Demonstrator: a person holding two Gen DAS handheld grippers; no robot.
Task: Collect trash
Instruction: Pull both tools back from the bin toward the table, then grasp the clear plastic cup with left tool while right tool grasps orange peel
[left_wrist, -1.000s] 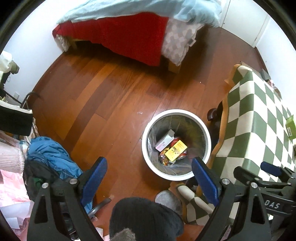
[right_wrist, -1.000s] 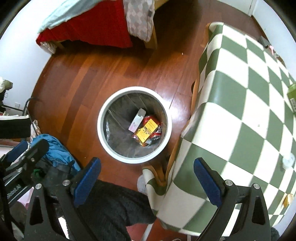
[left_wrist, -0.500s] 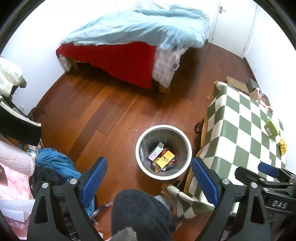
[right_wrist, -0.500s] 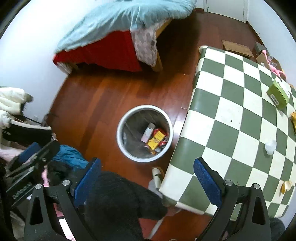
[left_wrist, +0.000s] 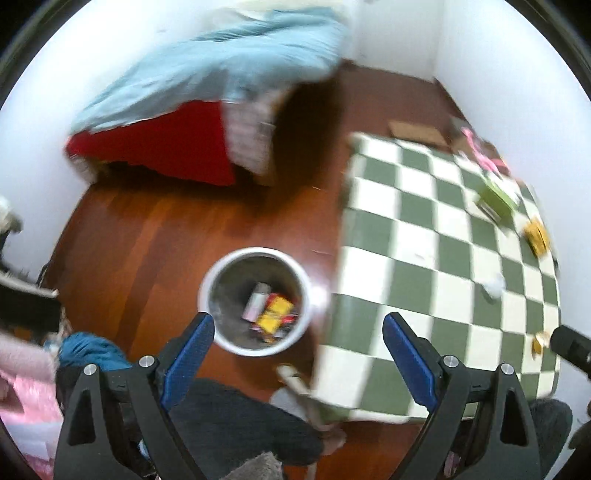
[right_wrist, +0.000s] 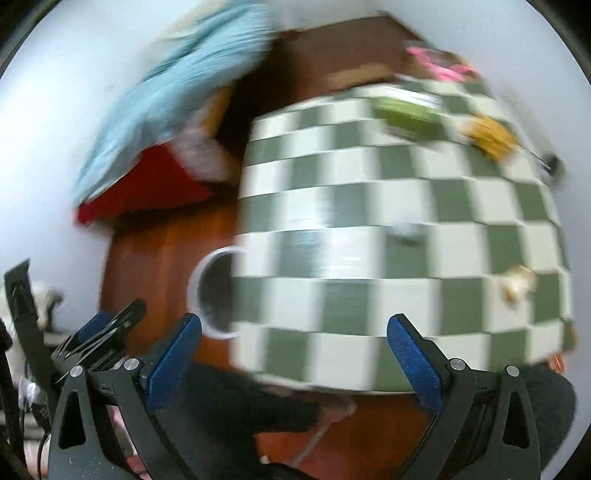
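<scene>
Some trash already lies in the bin (left_wrist: 255, 301) on the floor beside the table (right_wrist: 369, 258). A green box (left_wrist: 496, 197), yellow packet (left_wrist: 537, 236) and white scrap (left_wrist: 495, 286) sit toward its far edge. The left gripper (left_wrist: 297, 341) and right gripper (right_wrist: 295, 343) gape empty.

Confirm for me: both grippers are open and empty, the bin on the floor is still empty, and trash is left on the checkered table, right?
Not quite. The bin already holds trash, a yellow packet among it, as the left wrist view shows. The left gripper and right gripper are open and empty, and items remain on the checkered table.
</scene>
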